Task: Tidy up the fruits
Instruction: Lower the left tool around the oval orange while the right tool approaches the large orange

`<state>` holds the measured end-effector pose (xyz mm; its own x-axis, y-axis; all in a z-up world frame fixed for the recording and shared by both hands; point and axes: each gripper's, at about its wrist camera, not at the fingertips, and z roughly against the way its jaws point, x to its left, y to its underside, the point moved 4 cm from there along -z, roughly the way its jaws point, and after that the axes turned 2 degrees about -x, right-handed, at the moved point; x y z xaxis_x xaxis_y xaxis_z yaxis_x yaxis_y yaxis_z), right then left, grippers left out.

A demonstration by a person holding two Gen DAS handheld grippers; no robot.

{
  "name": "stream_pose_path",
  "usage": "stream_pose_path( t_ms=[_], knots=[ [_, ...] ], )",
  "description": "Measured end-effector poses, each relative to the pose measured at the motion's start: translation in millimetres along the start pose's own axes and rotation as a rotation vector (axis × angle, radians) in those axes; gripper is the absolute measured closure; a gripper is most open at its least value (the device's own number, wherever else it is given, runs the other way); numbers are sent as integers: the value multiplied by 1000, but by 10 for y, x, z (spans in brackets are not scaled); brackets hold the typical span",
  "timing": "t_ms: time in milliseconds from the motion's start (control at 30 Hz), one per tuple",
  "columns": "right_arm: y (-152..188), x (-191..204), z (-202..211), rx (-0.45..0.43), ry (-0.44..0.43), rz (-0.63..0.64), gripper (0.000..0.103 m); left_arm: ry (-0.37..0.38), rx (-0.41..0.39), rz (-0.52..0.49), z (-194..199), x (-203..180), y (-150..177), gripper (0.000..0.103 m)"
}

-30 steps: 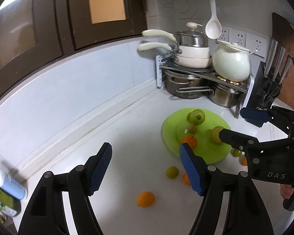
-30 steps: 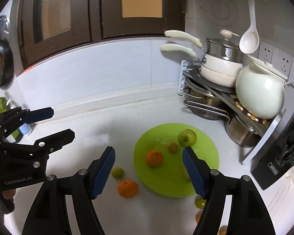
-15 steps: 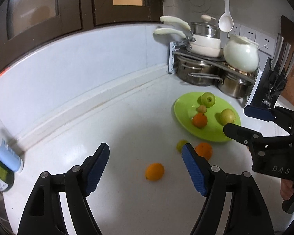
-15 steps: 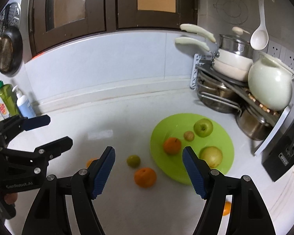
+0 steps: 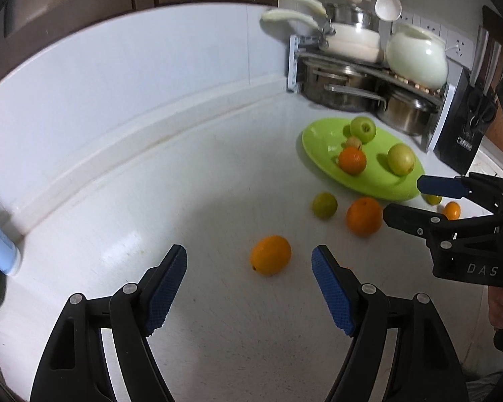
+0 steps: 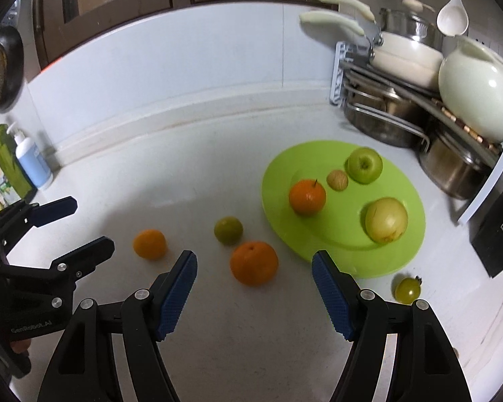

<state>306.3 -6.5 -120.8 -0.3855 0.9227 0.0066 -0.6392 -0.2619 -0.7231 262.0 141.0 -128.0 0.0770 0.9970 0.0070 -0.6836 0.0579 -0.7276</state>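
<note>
A green plate (image 6: 402, 254) (image 5: 315, 137) on the white counter holds a green apple (image 6: 365, 164), an orange (image 6: 307, 197), a small brown fruit (image 6: 337, 180) and a yellow fruit (image 6: 386, 220). Loose on the counter lie a large orange (image 6: 254, 262) (image 5: 364, 216), a green citrus (image 6: 228, 229) (image 5: 324, 205), a small orange (image 6: 149, 244) (image 5: 270, 255) and a small green fruit (image 6: 407, 289). My left gripper (image 5: 249, 288) is open and empty, just short of the small orange. My right gripper (image 6: 254, 291) is open and empty, just short of the large orange.
A rack of steel pots (image 6: 385, 124) with a white kettle (image 6: 476, 97) stands at the back right. A black knife block (image 5: 459, 127) stands right of it. Soap bottles (image 6: 30, 164) stand at the left by the wall.
Both grippers have drawn back from the plate and lowered toward the counter. The loose fruits now lie just ahead of the open jaws. No fruit has moved.
</note>
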Motion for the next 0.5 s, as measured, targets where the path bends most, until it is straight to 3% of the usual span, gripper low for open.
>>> stream_pose_path(
  t_ms=[500],
  knots=[
    [147, -97, -425, 80, -23, -12, 32, 14, 71, -35, -433, -99, 82, 29]
  ],
)
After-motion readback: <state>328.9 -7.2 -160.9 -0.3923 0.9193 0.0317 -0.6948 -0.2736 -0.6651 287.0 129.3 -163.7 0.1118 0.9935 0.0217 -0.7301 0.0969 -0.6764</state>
